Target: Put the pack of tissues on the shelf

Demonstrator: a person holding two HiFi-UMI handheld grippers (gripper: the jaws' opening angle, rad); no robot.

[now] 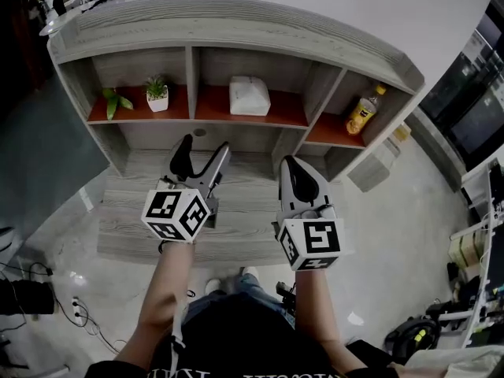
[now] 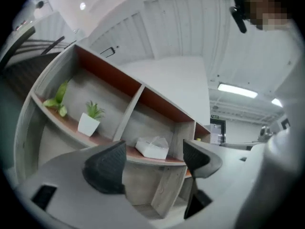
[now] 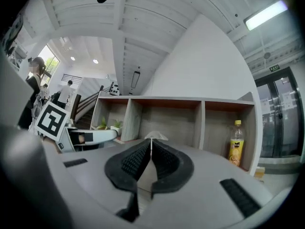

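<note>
The white pack of tissues (image 1: 250, 96) lies in the middle compartment of the grey wooden shelf (image 1: 236, 20), on its red-brown board. My left gripper (image 1: 205, 146) hangs in front of and below that compartment, apart from the pack, jaws open wide with nothing between them. In the left gripper view the pack (image 2: 152, 148) shows in the gap of the left gripper (image 2: 153, 157). My right gripper (image 1: 290, 164) is beside it to the right, shut and empty. In the right gripper view the right gripper (image 3: 151, 149) hides most of the pack (image 3: 155, 137).
A small plant in a white pot (image 1: 157, 94) and a green sprig (image 1: 116, 101) stand in the left compartment. A yellow bottle (image 1: 364, 110) stands in the right one. A lower wooden board (image 1: 134, 215) lies under my grippers. People (image 3: 35, 82) stand far off at the left.
</note>
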